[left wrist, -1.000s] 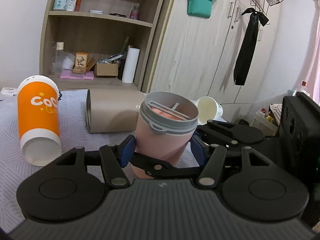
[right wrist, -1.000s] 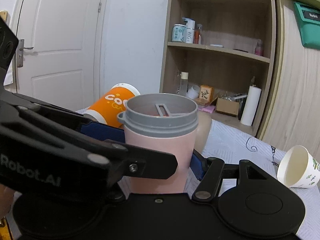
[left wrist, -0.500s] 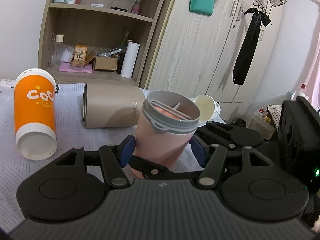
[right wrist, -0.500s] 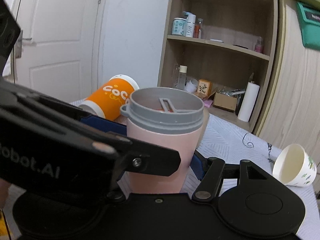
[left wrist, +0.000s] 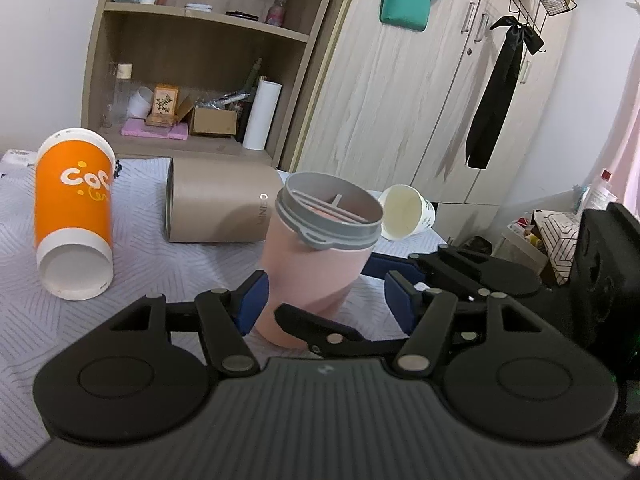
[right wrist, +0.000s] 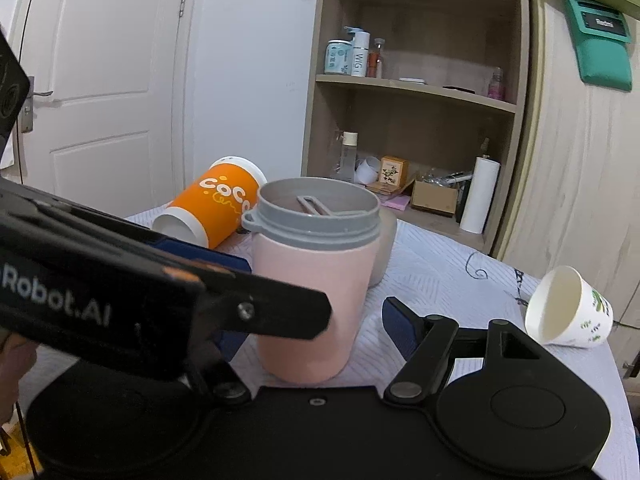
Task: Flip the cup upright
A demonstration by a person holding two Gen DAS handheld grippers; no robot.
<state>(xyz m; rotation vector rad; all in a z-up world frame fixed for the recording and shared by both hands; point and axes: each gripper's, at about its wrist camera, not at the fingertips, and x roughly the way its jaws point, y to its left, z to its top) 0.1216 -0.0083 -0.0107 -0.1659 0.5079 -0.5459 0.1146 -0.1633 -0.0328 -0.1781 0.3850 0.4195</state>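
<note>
Both pairs of fingers have opened since the earlier frames, when their blue pads pressed the pink cup point(left wrist: 316, 264); now the pads stand off its wall with a visible gap on each side. On my left gripper point(left wrist: 324, 300) the fingers are spread, one pad point(left wrist: 252, 300) just beside the cup's lower wall and the other well clear to the right. On my right gripper point(right wrist: 320, 320) the fingers are likewise spread: the right pad point(right wrist: 396, 332) is apart from the cup point(right wrist: 312, 292), and the left pad sits partly hidden behind my left gripper's linkage, which crosses that view. The cup stands on its base on the cloth point(left wrist: 140, 264), grey rim point(left wrist: 332, 220) up, between both pairs of fingers; the apparent lean in the left view I judge to be lens distortion, since the right view shows it upright. I judge the flip of this cup complete and the release done. Around it, the orange cup point(left wrist: 74, 208), the brown tube point(left wrist: 218, 204) and the paper cup point(right wrist: 568, 312) lie on their sides. If they count as cups to be set up, work remains. Withdrawal should run straight back, so that neither pad clips the cup.
</note>
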